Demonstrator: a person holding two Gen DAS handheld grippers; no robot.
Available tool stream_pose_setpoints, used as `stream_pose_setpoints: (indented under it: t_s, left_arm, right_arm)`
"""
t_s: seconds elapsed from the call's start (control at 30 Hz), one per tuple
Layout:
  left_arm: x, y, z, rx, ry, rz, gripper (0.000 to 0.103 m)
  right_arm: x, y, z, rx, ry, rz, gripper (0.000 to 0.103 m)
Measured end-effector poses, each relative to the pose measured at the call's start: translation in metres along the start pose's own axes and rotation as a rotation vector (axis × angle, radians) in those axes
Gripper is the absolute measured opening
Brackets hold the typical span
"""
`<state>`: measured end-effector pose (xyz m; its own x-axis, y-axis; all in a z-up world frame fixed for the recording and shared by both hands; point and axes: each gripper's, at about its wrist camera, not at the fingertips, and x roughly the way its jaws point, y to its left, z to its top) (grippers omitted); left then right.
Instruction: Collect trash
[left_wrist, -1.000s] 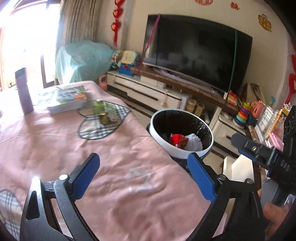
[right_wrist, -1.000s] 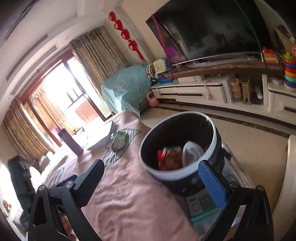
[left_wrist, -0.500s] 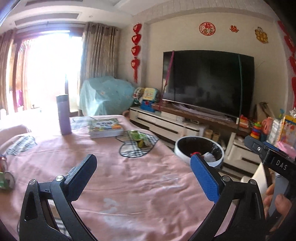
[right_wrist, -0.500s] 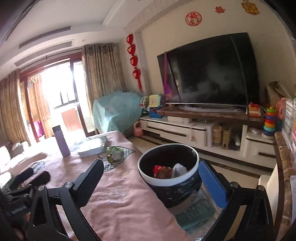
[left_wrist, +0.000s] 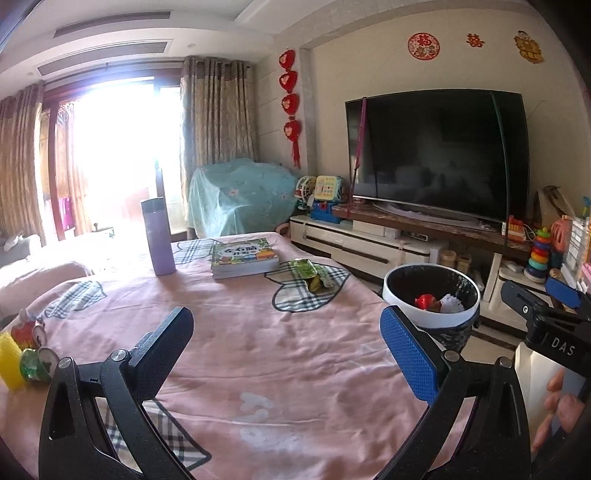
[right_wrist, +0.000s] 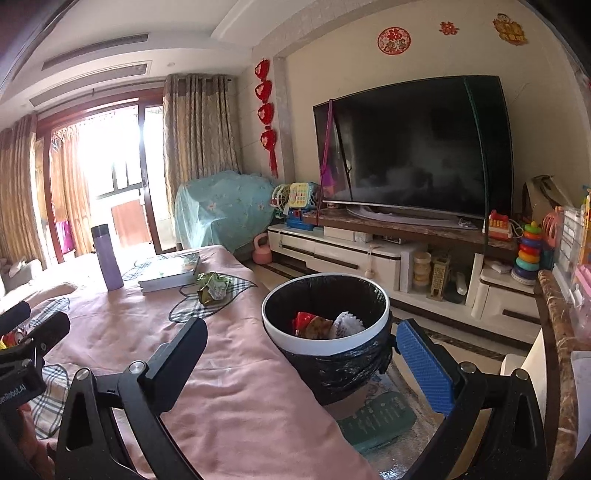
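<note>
Both grippers are hanging wide open over the pink-clothed worktop, holding nothing: the left gripper over the middle, the right gripper at the edge by the bin. The bin is sitting just off the worktop with red and white trash inside. A green wrapper is lying on a plaid heart patch beside the book, near a purple bottle.

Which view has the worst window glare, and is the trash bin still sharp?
Left wrist view: the window is blown out white, washing over the purple bottle. Right wrist view: milder glare, trash bin sharp; fisheye bends the ceiling lines in both.
</note>
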<state>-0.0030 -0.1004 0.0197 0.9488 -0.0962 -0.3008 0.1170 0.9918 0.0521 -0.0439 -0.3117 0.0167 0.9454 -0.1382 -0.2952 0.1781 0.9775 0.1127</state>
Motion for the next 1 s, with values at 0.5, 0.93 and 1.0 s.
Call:
stream_pose_setpoints:
  t_s: [0.5,0.93,1.0]
  left_arm:
    - [-0.004,-0.001,0.000,0.001,-0.002,0.008,0.103]
    - [-0.011,-0.003,-0.001,0.008,-0.013,0.023,0.103]
    - [-0.010,-0.002,-0.001,0.005,-0.013,0.023,0.103]
  right_arm:
    - [-0.007,0.005,0.002,-0.013,-0.019,0.017,0.103]
    - [-0.010,0.006,0.003,-0.007,-0.032,0.032,0.103]
    - [-0.011,0.005,0.003,-0.005,-0.032,0.032,0.103]
